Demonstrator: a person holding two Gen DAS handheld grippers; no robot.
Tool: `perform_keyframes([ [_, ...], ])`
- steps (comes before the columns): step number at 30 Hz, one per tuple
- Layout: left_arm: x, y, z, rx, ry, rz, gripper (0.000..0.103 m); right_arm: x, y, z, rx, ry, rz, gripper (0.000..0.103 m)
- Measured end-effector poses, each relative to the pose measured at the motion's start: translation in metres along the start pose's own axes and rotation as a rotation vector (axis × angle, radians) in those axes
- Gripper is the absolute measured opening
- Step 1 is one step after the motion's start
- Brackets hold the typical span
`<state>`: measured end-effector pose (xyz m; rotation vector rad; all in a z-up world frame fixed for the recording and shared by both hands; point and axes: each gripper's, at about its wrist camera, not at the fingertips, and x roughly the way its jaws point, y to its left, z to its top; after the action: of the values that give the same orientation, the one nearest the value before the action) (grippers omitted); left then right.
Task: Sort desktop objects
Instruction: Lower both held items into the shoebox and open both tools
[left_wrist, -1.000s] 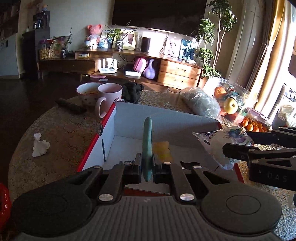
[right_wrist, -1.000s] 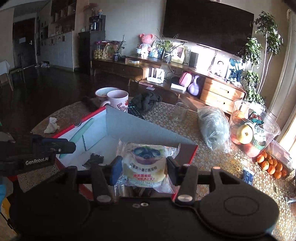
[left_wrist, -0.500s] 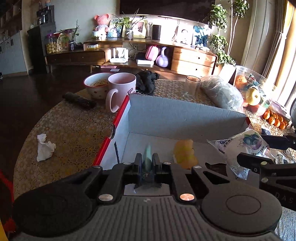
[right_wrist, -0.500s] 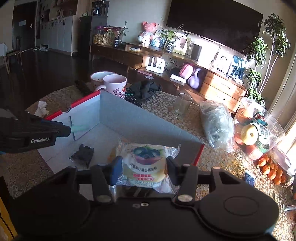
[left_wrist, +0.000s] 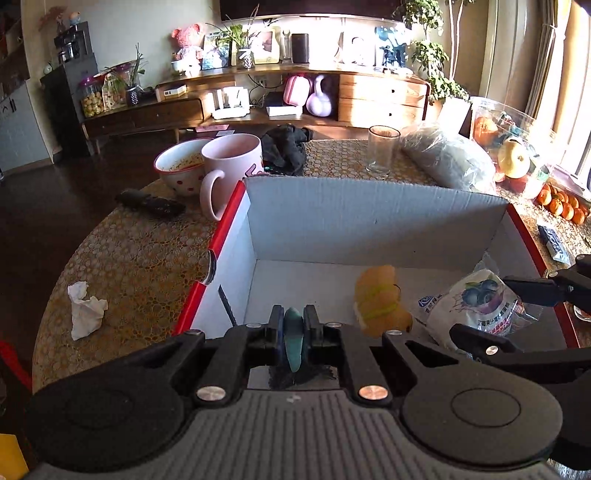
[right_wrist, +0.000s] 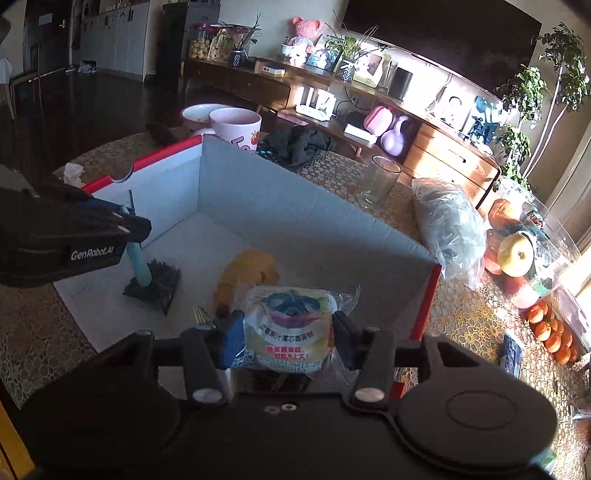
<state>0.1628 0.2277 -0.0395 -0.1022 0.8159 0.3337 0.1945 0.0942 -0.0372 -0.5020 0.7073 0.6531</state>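
Both wrist views close above the red-edged box (left_wrist: 373, 218), facing the sideboard (right_wrist: 373, 107), sharing the box interior

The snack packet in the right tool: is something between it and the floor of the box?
Below the snack packet lies a yellow item and thin sticks on the box floor. The right tool holds it above them; bare floor shows farther in.

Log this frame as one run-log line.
left gripper: shut on teal brush, bristles on box floor | right gripper: shut on snack packet, over box
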Motion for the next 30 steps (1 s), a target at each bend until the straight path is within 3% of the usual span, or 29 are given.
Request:
perform_keyframes([
  [8, 0.013, -0.003, -0.005, 0.022, 0.032, -0.005, 0.009, 0.012, -0.001, -0.009, 0.004, 0.038, -0.016, 0.051],
  [16, 0.031, 0.004, -0.012, -0.018, 0.125, -0.021, 0.009, 0.014, -0.003, -0.01, 0.001, 0.052, -0.008, 0.053],
  [30, 0.022, 0.005, -0.013, -0.043, 0.124, -0.002, 0.011, -0.017, -0.014, -0.014, 0.006, -0.016, 0.018, 0.076],
])
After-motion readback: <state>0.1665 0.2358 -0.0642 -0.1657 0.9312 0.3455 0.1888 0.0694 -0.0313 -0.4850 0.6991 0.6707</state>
